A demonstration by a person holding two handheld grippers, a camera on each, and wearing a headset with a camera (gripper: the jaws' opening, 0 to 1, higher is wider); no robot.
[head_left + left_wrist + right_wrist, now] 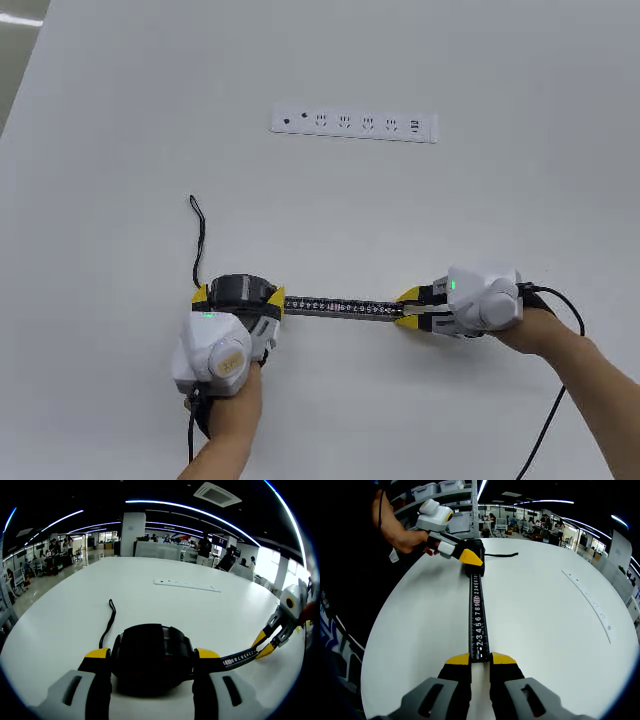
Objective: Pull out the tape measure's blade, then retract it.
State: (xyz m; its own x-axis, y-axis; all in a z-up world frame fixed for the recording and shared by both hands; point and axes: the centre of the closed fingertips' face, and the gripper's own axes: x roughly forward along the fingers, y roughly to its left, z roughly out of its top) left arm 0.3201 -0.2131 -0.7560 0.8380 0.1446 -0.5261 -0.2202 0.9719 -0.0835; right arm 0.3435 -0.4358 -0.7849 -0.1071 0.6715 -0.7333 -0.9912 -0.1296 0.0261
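Note:
A black tape measure case [241, 291] lies on the white table, and my left gripper [240, 303] is shut on it, yellow-tipped jaws on both sides of the case [152, 656]. Its dark, numbered blade [342, 307] runs out flat to the right. My right gripper [409, 308] is shut on the blade's end. In the right gripper view the blade [477, 616] stretches from between the yellow jaw tips [480, 658] back to the case [476, 550]. A black wrist strap [198, 236] trails from the case toward the far side.
A white power strip [354, 124] lies farther back on the table. A black cable [548, 415] hangs from the right gripper at the lower right. Desks and people fill the office beyond the table [210, 605].

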